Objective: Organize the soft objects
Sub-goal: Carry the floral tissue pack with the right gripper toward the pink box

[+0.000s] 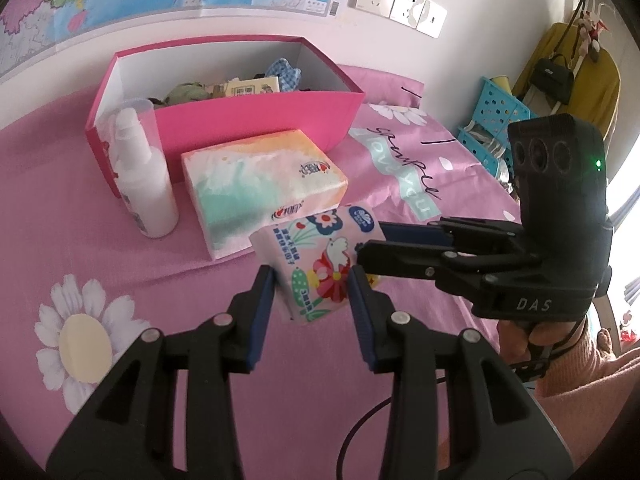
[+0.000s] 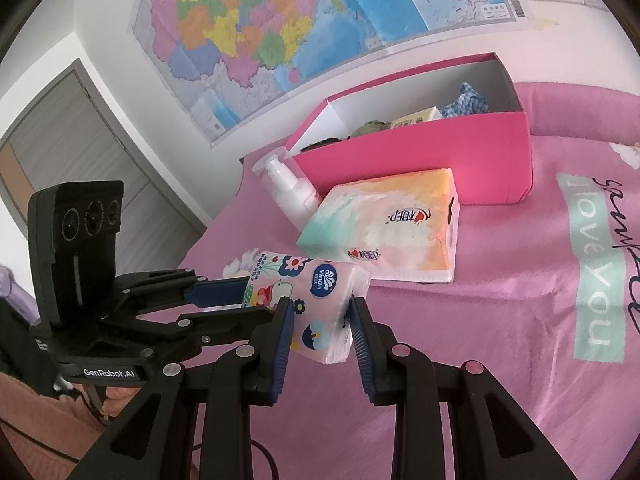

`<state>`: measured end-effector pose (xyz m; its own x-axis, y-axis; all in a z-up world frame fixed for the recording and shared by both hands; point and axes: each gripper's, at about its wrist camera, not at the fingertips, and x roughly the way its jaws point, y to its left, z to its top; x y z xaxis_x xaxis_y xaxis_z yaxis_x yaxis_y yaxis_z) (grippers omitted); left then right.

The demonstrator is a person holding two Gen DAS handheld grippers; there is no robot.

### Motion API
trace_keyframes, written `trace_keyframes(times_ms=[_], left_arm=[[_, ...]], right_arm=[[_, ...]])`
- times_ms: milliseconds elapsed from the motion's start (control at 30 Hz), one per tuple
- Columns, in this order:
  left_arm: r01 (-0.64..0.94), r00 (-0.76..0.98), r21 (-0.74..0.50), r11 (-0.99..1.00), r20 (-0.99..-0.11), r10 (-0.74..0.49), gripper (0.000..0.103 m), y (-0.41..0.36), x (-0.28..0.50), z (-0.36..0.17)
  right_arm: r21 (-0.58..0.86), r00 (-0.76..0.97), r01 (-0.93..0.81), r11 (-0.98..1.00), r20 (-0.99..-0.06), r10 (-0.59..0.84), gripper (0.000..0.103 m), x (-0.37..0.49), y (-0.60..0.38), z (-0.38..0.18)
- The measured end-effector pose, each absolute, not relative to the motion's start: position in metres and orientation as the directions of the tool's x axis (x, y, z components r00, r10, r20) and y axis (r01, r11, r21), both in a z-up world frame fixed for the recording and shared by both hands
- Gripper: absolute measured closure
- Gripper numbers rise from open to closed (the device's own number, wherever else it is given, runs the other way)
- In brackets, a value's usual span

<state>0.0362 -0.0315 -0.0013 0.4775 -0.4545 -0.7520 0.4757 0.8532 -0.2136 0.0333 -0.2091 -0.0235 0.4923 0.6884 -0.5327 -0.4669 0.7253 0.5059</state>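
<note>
A small floral tissue pack (image 1: 320,256) (image 2: 316,292) hangs just above the pink bedsheet, gripped from two sides. My left gripper (image 1: 312,280) (image 2: 256,302) is shut on one end of it, blue pads pressed against its sides. My right gripper (image 2: 320,308) (image 1: 370,240) is shut on the other end. Behind lies a larger pastel tissue pack (image 1: 260,184) (image 2: 384,224) on the bed. Beyond it stands an open pink box (image 1: 260,120) (image 2: 420,160) with cloths and a small carton inside.
A white pump bottle (image 1: 140,176) (image 2: 292,192) stands beside the box's left corner. Blue plastic baskets (image 1: 496,120) and a hanging yellow coat with a black bag (image 1: 560,76) are off the bed's right side. A map covers the wall behind. A grey door (image 2: 60,140) is at left.
</note>
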Motion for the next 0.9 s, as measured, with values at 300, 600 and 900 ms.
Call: trace_keyframes(times_ms=[300,600,900], left_arm=[[0.484,0.491,-0.204,0.851,-0.742,-0.457,0.063,-0.034,0.040,0.006],[0.490,0.501,-0.190,0.851,-0.737,-0.454,0.063,-0.039,0.044,0.009],[0.494,0.513,-0.181,0.850,-0.729,-0.454,0.063,-0.042,0.050,0.014]], right_arm=[[0.494,0.508,-0.474,0.729,-0.523,0.685,0.073,0.038,-0.211,-0.016],[0.489,0.524,-0.471,0.734,-0.515,0.679,0.073,0.040,-0.216,-0.012],[0.477,0.537,-0.478,0.737,-0.505,0.676,0.073,0.048,-0.221,-0.004]])
